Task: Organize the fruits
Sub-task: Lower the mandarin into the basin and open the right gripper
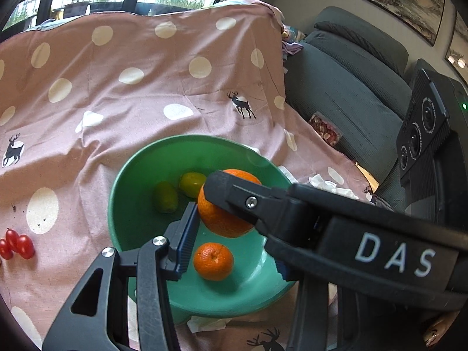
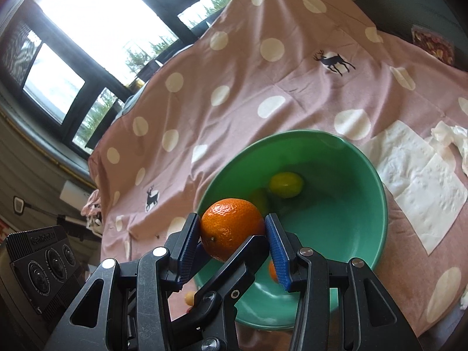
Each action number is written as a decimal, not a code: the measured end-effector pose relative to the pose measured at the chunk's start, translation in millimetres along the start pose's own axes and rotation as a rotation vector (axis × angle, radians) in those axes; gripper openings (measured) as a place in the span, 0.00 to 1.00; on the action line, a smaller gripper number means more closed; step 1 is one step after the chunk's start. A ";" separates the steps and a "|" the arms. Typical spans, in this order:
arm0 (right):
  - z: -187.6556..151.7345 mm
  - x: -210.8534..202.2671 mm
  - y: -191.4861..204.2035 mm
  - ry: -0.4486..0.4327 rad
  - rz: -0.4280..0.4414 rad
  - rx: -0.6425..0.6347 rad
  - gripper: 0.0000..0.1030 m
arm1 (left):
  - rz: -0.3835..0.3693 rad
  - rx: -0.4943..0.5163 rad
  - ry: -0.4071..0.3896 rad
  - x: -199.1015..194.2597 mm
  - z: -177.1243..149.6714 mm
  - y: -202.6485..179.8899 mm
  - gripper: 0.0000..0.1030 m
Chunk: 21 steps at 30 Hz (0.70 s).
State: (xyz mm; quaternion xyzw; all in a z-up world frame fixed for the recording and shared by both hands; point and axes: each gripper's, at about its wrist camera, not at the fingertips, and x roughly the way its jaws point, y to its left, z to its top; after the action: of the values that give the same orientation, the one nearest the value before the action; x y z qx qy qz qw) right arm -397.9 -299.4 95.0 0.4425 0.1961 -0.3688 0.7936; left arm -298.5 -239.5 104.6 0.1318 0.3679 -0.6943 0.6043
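Over the near rim of the green bowl [image 2: 377,193], a large orange [image 2: 232,228] is held by the right gripper [image 2: 235,235], its two blue ribbed pads pressed against opposite sides of the fruit. In the left wrist view the same orange [image 1: 225,213] is seen hanging above the bowl's interior, with the right gripper's black finger crossing it from 3 o'clock.

The left gripper [image 1: 231,251] is spread wide and carries nothing; one blue pad [image 1: 187,237] stands just beside the orange at its 9 o'clock, and whether it touches the peel cannot be told. A dark finger of this gripper is also seen passing in front of the orange in the right wrist view.

Inside the bowl, a smaller orange [image 1: 213,261] lies at 6 o'clock and two yellow-green fruits [image 1: 178,190] sit toward 11 o'clock. Three small red tomatoes [image 1: 16,244] are left on the spotted cloth [image 1: 117,102] covering the tabletop, well apart from the bowl at 9 o'clock. White paper napkins [image 2: 421,184] lie at the bowl's 3 o'clock.

The step in hand is judged to be the placing of the orange. It would be done best if the fruit were lowered toward the free floor of the bowl, between the fruits already there, and the pads parted only when it is nearly resting, so that rolling and bruising are avoided. The left gripper should be kept off the descent path.
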 end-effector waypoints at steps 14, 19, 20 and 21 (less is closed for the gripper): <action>1.2 12.0 -21.0 0.058 -0.055 0.054 0.47 | -0.033 -0.034 0.087 27.5 -5.4 2.0 0.44; 1.4 15.3 -27.0 0.074 -0.063 0.065 0.47 | -0.029 -0.037 0.107 33.0 -7.0 1.8 0.44; 1.4 15.6 -28.2 0.077 -0.064 0.069 0.47 | -0.031 -0.037 0.113 34.6 -7.0 1.6 0.44; 1.8 16.0 -28.7 0.079 -0.067 0.072 0.47 | -0.032 -0.037 0.116 35.3 -7.2 1.4 0.44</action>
State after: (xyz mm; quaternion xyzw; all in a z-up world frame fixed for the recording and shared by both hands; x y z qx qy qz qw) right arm -409.3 -317.2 69.7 0.4779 0.2288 -0.3842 0.7561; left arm -307.4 -260.9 77.0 0.1548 0.4171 -0.6881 0.5732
